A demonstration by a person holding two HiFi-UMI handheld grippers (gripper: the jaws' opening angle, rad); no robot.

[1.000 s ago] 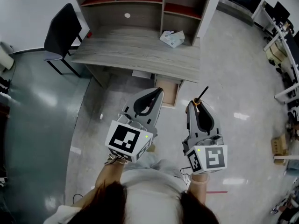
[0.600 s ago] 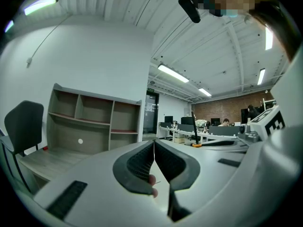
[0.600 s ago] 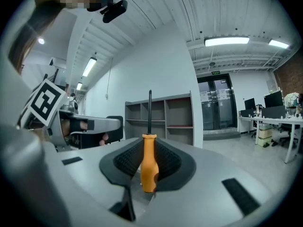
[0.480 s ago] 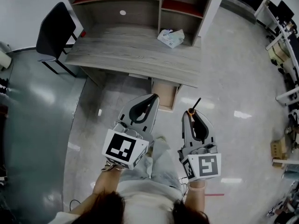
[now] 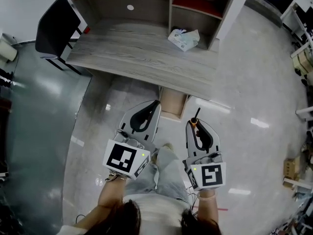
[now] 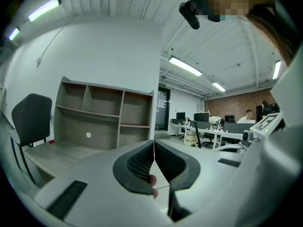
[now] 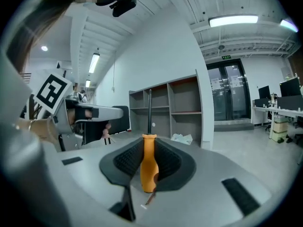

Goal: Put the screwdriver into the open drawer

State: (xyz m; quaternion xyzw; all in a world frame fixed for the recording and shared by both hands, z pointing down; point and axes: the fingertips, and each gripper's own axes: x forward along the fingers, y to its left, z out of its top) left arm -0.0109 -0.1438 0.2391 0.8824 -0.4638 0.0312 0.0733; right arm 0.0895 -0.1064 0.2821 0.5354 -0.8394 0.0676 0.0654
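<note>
Glossy office floor, wooden desk; right tongs grip screwdriver.

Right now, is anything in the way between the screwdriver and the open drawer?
Nothing visible is. The right tool grips the screwdriver by its orange handle, and the open drawer sticks out from under the desk just ahead, with only floor between them.

A grey desk and black chair stand on glossy floor.
</note>
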